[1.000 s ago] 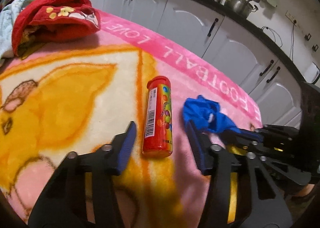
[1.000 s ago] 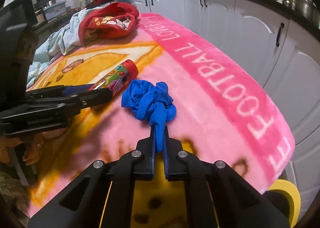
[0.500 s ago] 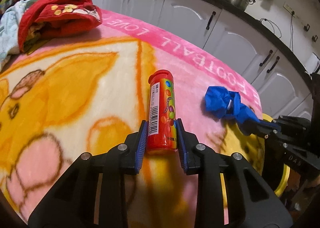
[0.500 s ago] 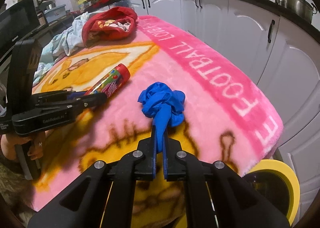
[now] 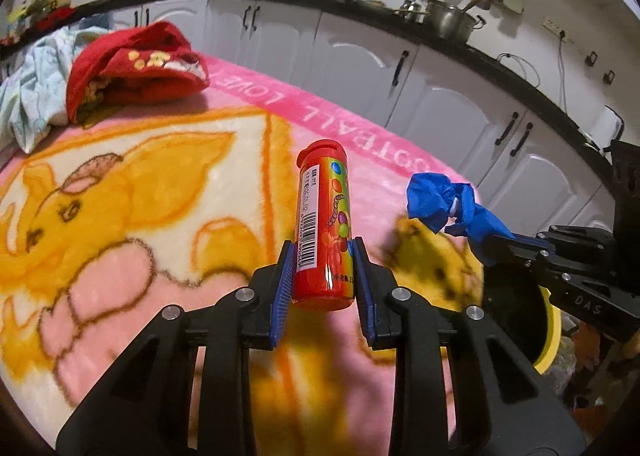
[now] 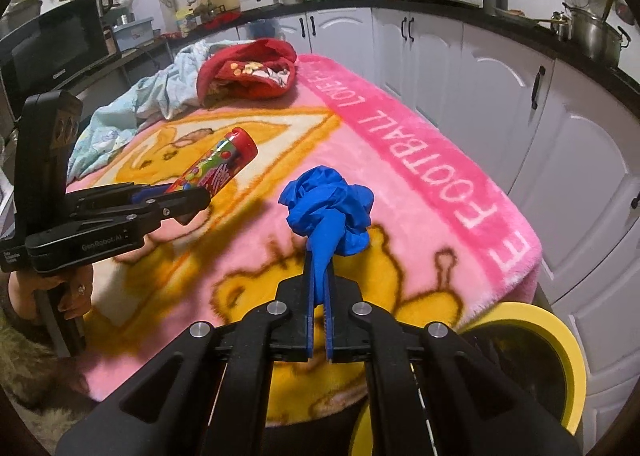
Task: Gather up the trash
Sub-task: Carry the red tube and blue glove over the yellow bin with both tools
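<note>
A red candy tube (image 5: 325, 223) with a barcode label is clamped by its lower end in my left gripper (image 5: 322, 256), lifted above the pink blanket (image 5: 140, 215). The right wrist view shows the same tube (image 6: 216, 169) sticking out of the left gripper (image 6: 176, 199) at the left. My right gripper (image 6: 319, 280) is shut on a crumpled blue glove (image 6: 328, 211), which hangs above the blanket. In the left wrist view that glove (image 5: 440, 201) and the right gripper (image 5: 500, 242) are at the right.
A yellow-rimmed bin (image 6: 532, 360) stands below the blanket's near right corner. A red cloth (image 6: 250, 71) and a pale blue cloth (image 6: 132, 111) lie at the blanket's far end. White cabinets (image 6: 500, 95) and a cluttered counter run behind. A hand (image 6: 70, 292) holds the left gripper's handle.
The left gripper closed on the candy tube and lifted it off the blanket. The right gripper rose with the blue glove and both pulled back toward the near edge and bin.
</note>
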Available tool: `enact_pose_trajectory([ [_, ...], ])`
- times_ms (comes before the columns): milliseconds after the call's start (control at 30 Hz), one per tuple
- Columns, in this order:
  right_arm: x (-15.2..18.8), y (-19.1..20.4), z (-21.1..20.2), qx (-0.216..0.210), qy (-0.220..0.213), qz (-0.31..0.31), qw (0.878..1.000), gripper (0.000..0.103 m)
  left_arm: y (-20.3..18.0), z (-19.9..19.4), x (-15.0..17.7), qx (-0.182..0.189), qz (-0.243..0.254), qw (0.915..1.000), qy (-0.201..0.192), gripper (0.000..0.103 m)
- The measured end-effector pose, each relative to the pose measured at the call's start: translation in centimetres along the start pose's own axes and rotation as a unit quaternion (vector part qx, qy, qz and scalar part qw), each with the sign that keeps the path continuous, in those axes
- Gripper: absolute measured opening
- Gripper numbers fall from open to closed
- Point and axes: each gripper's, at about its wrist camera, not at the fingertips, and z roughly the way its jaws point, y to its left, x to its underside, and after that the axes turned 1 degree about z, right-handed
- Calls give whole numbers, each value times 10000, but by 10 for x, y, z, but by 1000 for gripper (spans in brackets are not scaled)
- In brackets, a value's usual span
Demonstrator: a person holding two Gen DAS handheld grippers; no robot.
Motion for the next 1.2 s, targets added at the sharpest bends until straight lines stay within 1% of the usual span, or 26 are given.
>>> enact_pose_trajectory([
  [267,11,-4,-33,112,-201,46,9997,4,-25,-18,-2,134,165,9996,-210,22],
  [567,26,-23,-71,323,-478,256,9980,4,-58,-28,-3,296,375,9983,-334,22],
  [767,36,-36,-93,470,-658,333,9962,4,-84,-27,-5,360,570,9970,-380,22],
  [1000,49,-52,-121,750,-877,372,9926,4,-114,-22,-8,497,780,9949,-412,22],
  [1200,65,-68,-138,949,-955,495,9897,4,-140,-16,-9,611,952,9927,-419,22],
])
